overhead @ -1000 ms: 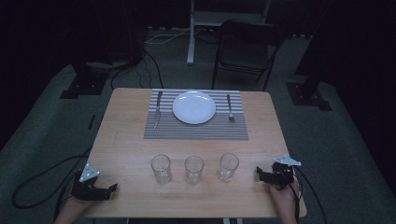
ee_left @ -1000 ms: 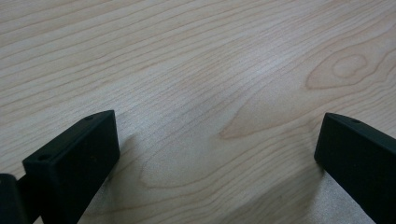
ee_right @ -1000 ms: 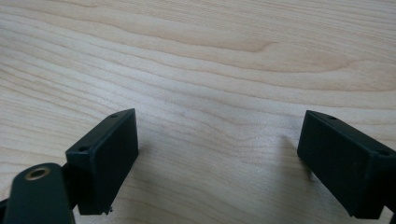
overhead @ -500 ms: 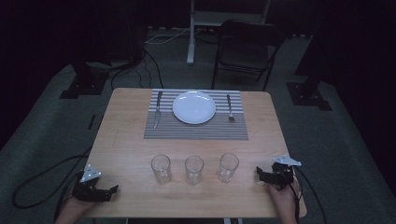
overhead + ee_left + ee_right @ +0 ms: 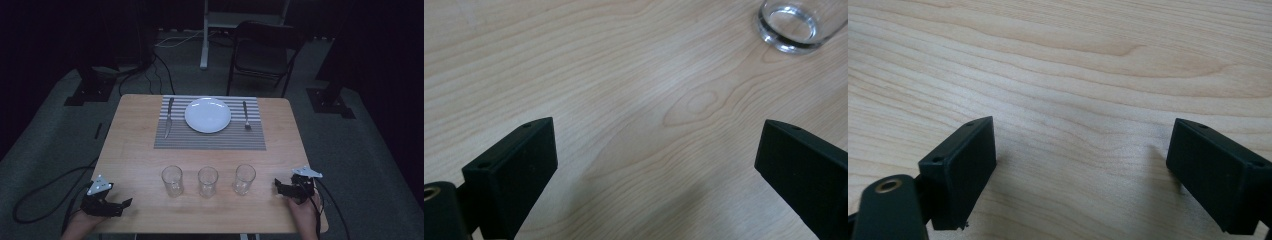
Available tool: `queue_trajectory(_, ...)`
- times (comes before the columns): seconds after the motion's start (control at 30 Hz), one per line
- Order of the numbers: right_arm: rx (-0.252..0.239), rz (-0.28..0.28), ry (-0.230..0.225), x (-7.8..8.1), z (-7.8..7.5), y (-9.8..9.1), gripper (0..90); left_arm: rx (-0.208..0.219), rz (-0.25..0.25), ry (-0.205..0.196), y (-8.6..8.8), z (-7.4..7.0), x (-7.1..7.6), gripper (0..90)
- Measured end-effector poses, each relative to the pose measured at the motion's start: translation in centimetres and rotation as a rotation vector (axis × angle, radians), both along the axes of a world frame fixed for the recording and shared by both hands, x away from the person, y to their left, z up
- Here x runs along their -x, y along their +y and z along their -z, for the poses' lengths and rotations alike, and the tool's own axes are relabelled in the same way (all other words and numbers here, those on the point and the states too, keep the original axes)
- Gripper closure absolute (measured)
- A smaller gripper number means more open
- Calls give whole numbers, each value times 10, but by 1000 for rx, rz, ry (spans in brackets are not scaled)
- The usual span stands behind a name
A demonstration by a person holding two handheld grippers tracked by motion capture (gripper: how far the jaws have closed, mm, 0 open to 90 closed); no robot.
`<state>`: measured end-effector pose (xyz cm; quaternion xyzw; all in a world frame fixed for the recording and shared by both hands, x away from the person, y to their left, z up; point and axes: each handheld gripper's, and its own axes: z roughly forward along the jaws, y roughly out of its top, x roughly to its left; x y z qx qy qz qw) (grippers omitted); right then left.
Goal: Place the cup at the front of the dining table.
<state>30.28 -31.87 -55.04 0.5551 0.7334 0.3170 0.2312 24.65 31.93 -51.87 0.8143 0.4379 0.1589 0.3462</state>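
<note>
Dim room, wooden table (image 5: 135, 150), three unlabelled glasses (image 5: 207, 181), left hand-held gripper (image 5: 122, 205) and right hand-held gripper (image 5: 278, 186) gaping, empty.

Dim room, grey floor (image 5: 380, 165), seemingly folding chair (image 5: 262, 55).

Both handheld grippers are looking all black: left gripper (image 5: 120, 204) and right gripper (image 5: 278, 186) each wearing a pale grey three-cornered plate, trailing a dark cable, showing blocky jaws with tiny screw holes.

The glass (image 5: 795, 24) is cut off at the top edge — the rim unseen — its near base showing.
</note>
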Motion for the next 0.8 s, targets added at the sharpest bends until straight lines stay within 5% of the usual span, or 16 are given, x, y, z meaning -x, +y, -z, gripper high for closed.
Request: queue_trajectory(0.8,0,0,0,0,0,0,122,48,115,-84,-26,-28,-2,51)
